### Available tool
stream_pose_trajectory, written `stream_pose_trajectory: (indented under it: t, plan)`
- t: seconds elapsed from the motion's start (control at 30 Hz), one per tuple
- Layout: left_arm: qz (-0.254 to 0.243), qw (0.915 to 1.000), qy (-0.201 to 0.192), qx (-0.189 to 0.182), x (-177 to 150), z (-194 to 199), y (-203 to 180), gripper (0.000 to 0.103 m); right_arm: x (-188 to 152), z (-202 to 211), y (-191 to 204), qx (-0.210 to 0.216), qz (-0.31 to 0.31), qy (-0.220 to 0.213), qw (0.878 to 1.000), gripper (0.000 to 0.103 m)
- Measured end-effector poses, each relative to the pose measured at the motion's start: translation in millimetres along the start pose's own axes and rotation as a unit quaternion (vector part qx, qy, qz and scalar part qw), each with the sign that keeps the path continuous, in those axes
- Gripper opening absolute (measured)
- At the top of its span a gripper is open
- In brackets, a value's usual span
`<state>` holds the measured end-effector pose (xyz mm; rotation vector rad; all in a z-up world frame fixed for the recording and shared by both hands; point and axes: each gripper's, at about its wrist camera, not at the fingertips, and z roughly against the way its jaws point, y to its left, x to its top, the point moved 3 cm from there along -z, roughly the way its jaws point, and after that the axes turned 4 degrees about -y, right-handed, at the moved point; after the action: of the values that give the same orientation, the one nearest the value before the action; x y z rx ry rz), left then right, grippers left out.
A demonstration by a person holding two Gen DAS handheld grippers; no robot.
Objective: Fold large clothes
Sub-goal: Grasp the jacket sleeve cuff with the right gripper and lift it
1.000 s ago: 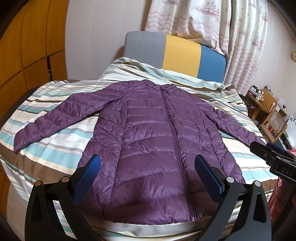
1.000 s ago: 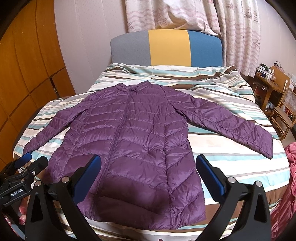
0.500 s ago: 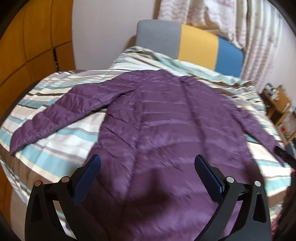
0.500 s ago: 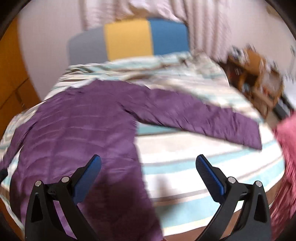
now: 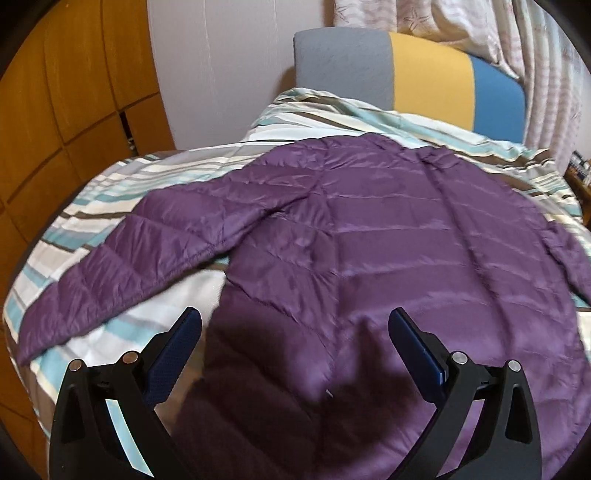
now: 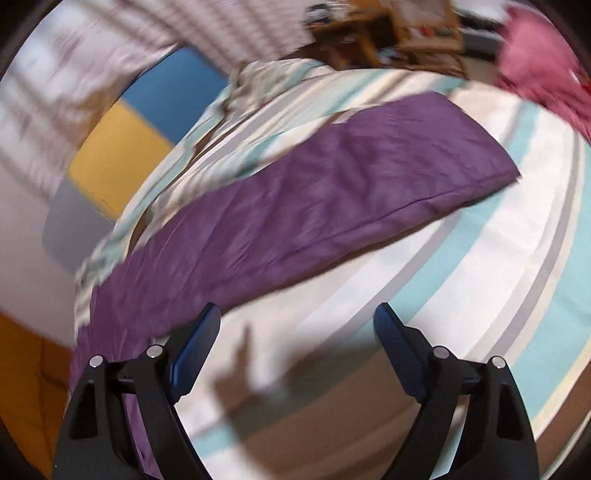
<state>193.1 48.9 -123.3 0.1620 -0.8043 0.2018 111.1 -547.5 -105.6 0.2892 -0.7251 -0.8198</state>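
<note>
A purple quilted jacket (image 5: 388, 240) lies flat, zipped, on a striped bed, with both sleeves spread out. My left gripper (image 5: 295, 328) is open and empty, low over the jacket's left side near the armpit; the left sleeve (image 5: 147, 251) stretches away to the left. My right gripper (image 6: 297, 325) is open and empty above the striped bedding (image 6: 461, 295), just short of the right sleeve (image 6: 332, 195), which runs diagonally up to its cuff at the upper right. The right wrist view is blurred and tilted.
A grey, yellow and blue headboard (image 5: 406, 70) stands at the bed's far end. Wooden cabinets (image 5: 74, 92) line the left wall. Curtains hang behind. A pink cloth (image 6: 543, 62) and wooden furniture (image 6: 388, 33) lie beyond the bed's right side.
Both grippers have moved forward and down toward the bed. The left one shifted toward the jacket's left side; the right one swung right and tilted toward the right sleeve. Both stayed open.
</note>
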Motion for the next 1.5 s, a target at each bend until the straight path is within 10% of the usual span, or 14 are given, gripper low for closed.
stream_pose_trajectory:
  t: [0.27,0.43,0.73,0.93,1.3,1.5]
  plan:
    - [0.049,0.9977,0.045,-0.007,-13.9,-41.4,23.5,0.1,49.0,-9.7,-49.3,-0.003,-0.119,-0.083,0.989,0.065]
    - [0.05,0.9973,0.053,-0.007,-20.7,-45.8,22.6,0.1,63.9,-8.9,-60.7,-0.045,-0.135,-0.103,0.984,0.027]
    - [0.032,0.9981,0.052,0.012,-22.6,-48.2,14.3,0.1,71.5,14.9,41.1,-0.059,0.089,-0.177,0.978,0.01]
    - [0.043,0.9978,0.05,0.004,-23.7,-48.9,16.7,0.1,12.9,34.3,147.9,-0.009,0.245,-0.212,0.946,0.008]
    - [0.054,0.9974,0.048,-0.006,-25.3,-49.1,18.9,0.1,-113.9,-1.1,290.5,0.115,0.385,-0.154,0.903,0.007]
    - [0.056,0.9973,0.048,-0.008,-25.5,-49.3,20.0,0.1,-197.3,-15.1,346.0,0.173,0.48,-0.122,0.851,0.007]
